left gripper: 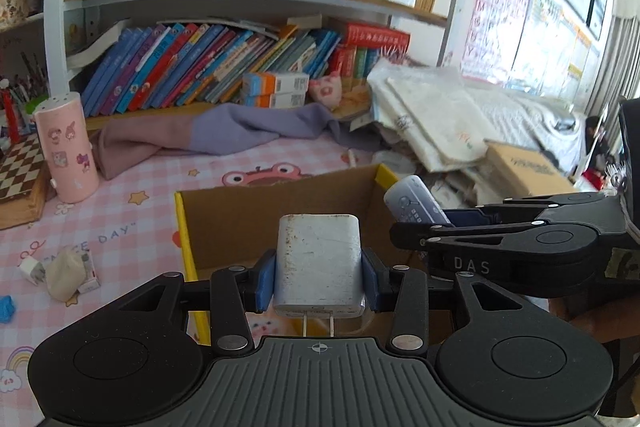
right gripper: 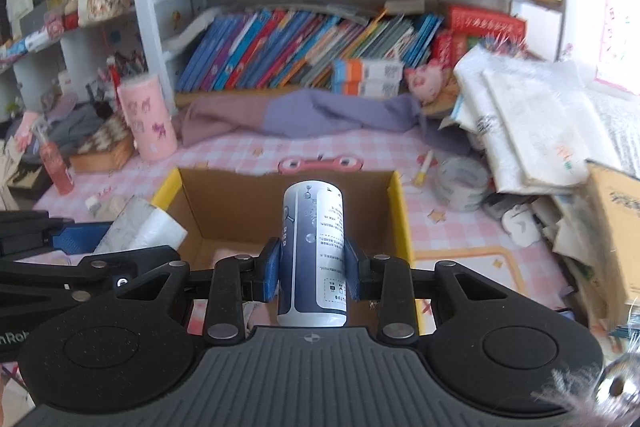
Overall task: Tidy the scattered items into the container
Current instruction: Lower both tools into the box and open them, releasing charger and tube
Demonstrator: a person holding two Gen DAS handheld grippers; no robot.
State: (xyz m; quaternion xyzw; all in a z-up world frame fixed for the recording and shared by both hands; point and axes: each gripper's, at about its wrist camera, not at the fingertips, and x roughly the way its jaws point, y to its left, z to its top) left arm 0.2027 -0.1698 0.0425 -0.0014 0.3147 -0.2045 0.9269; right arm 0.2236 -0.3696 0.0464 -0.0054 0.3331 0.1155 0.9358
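My left gripper (left gripper: 319, 277) is shut on a scuffed white charger plug (left gripper: 318, 259), prongs toward the camera, just in front of an open cardboard box (left gripper: 240, 211) with yellow flap edges. My right gripper (right gripper: 312, 269) is shut on a blue-and-white cylindrical bottle (right gripper: 314, 247), held upright over the near edge of the same box (right gripper: 224, 203). In the left wrist view the right gripper (left gripper: 436, 227) comes in from the right with the bottle (left gripper: 414, 203) at the box's right wall. The charger (right gripper: 140, 227) shows at the left of the right wrist view.
A pink checked mat (left gripper: 132, 203) covers the desk. A pink cylindrical case (left gripper: 68, 155), a chessboard box (left gripper: 20, 171) and small scattered bits (left gripper: 64, 273) lie left. A purple-pink cloth (left gripper: 224, 131), bookshelves, a tape roll (right gripper: 460, 183) and stacked papers (right gripper: 532, 131) crowd the back and right.
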